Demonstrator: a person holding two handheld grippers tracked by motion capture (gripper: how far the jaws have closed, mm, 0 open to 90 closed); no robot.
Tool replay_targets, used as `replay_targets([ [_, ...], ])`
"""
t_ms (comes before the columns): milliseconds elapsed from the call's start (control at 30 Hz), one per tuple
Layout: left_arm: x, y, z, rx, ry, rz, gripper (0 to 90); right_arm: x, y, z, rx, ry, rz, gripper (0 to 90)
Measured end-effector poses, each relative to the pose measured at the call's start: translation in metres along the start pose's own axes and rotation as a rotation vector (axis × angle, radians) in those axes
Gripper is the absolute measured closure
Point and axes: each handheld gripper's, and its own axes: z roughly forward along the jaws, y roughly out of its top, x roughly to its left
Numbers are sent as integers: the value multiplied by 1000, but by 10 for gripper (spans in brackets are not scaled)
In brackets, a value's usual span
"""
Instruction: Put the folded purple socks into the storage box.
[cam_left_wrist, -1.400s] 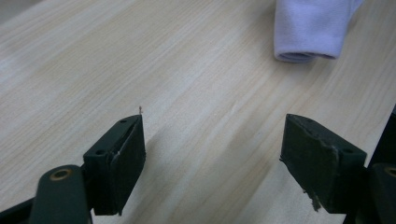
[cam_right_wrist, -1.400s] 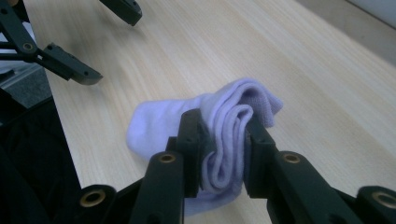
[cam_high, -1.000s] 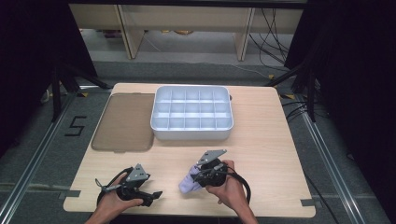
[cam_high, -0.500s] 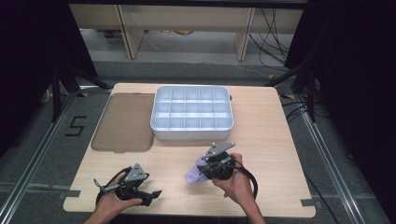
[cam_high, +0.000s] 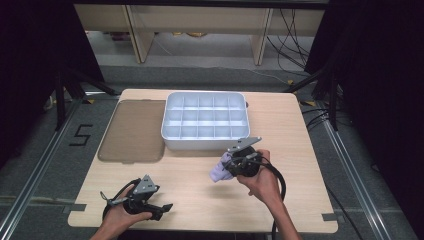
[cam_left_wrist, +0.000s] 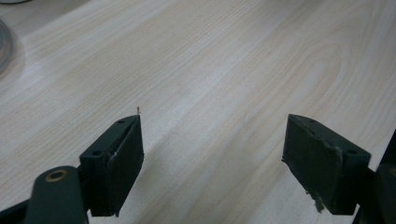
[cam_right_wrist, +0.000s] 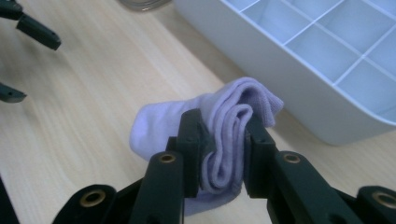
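At the near left of the bench (cam_high: 190, 200), the left claw (cam_high: 161, 210) rests with its jaws wide and nothing between them. Right of it, the right claw (cam_right_wrist: 223, 154) pinches a folded lilac sock (cam_right_wrist: 224, 116) above the wood. The white tray (cam_high: 205, 120) lies just beyond, so this hand is much the nearer to its compartments.
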Motion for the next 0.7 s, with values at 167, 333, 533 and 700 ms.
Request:
replay_targets([
  [167, 0, 0, 0, 0, -3, -1, 199, -15, 11, -10, -4, -44, 14, 732],
  [333, 0, 0, -1, 0, -1, -2, 198, -28, 20, -16, 6, -73, 16, 732],
  [533, 0, 0, 0, -2, -5, -24, 199, -41, 29, -22, 17, -109, 22, 732],
  [700, 1, 0, -1, 7, 4, 10, 199, -50, 37, -23, 13, -126, 35, 732],
])
